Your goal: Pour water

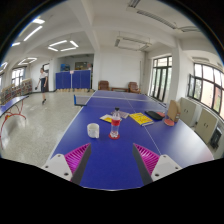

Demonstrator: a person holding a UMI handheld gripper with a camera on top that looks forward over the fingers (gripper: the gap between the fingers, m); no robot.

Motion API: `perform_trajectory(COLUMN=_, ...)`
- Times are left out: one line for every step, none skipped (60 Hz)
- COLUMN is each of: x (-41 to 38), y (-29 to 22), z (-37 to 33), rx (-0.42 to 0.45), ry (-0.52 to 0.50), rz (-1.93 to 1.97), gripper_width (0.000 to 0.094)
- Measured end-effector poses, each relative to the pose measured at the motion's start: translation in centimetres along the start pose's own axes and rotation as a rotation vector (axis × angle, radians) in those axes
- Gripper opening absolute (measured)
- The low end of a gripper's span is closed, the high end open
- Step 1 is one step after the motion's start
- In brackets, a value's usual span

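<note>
A clear water bottle (115, 124) with a red label stands upright on the blue table (110, 160), ahead of the fingers. A white cup (94, 130) stands just to its left. My gripper (111, 158) is open and empty, its pink-padded fingers (75, 156) spread wide above the table's near part. Bottle and cup lie beyond the fingertips, roughly in line with the gap between them.
A yellow flat item (141, 118) and a small dark object (156, 114) lie on the table right of the bottle. An orange thing (169, 122) sits near the right edge. A second blue table (92, 98) stands behind. Pale open floor (40, 115) lies to the left.
</note>
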State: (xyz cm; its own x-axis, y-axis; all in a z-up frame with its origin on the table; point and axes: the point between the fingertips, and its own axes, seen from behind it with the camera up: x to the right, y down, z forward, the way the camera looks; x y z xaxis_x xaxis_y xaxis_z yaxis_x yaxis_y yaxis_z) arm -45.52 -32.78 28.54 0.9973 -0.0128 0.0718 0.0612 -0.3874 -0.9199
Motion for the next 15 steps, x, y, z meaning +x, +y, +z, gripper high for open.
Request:
perform_trajectory(x=-0.1, y=0.0, z=-0.2, rx=-0.001, ry=-0.002, rz=-0.002, gripper_width=0.0855)
perform_trajectory(x=-0.1, y=0.1, z=-0.3, rx=-0.002, ry=-0.002, rz=-0.002, gripper_width=0.0853)
perform_trajectory(x=-0.1, y=0.2, z=-0.4, rx=-0.003, ry=-0.002, rz=-0.002, gripper_width=0.0858)
perform_trajectory(x=-0.1, y=0.2, z=-0.5, rx=-0.004, ry=0.001, rz=-0.003, gripper_width=0.0858)
perform_trajectory(x=0.0, y=0.3, z=-0.4, rx=-0.004, ry=0.003, rz=-0.004, gripper_width=0.0852)
perform_trajectory(x=0.1, y=0.4, z=-0.5, rx=-0.006, ry=0.007, rz=-0.006, gripper_width=0.0857)
perform_trajectory(x=0.1, y=0.5, z=-0.5, rx=-0.007, ry=0.01, rz=-0.007, gripper_width=0.0856)
perform_trajectory(x=0.2, y=0.5, z=-0.6, rx=-0.006, ry=0.012, rz=-0.009, gripper_width=0.0856)
perform_trajectory(x=0.1, y=0.4, z=-0.7, rx=-0.004, ry=0.012, rz=-0.009, gripper_width=0.0855)
perform_trajectory(x=0.1, y=0.3, z=-0.8, rx=-0.002, ry=0.012, rz=-0.011, gripper_width=0.0856)
perform_trajectory(x=0.1, y=0.2, z=-0.9, rx=0.002, ry=0.013, rz=-0.012, gripper_width=0.0856)
perform_trajectory(x=0.1, y=0.2, z=-1.0, rx=0.004, ry=0.014, rz=-0.014, gripper_width=0.086)
perform_trajectory(x=0.1, y=0.1, z=-1.1, rx=0.007, ry=0.014, rz=-0.015, gripper_width=0.0859)
perform_trajectory(x=0.1, y=0.1, z=-1.2, rx=0.008, ry=0.014, rz=-0.015, gripper_width=0.0858)
perform_trajectory(x=0.1, y=0.1, z=-1.2, rx=0.007, ry=0.014, rz=-0.015, gripper_width=0.0857)
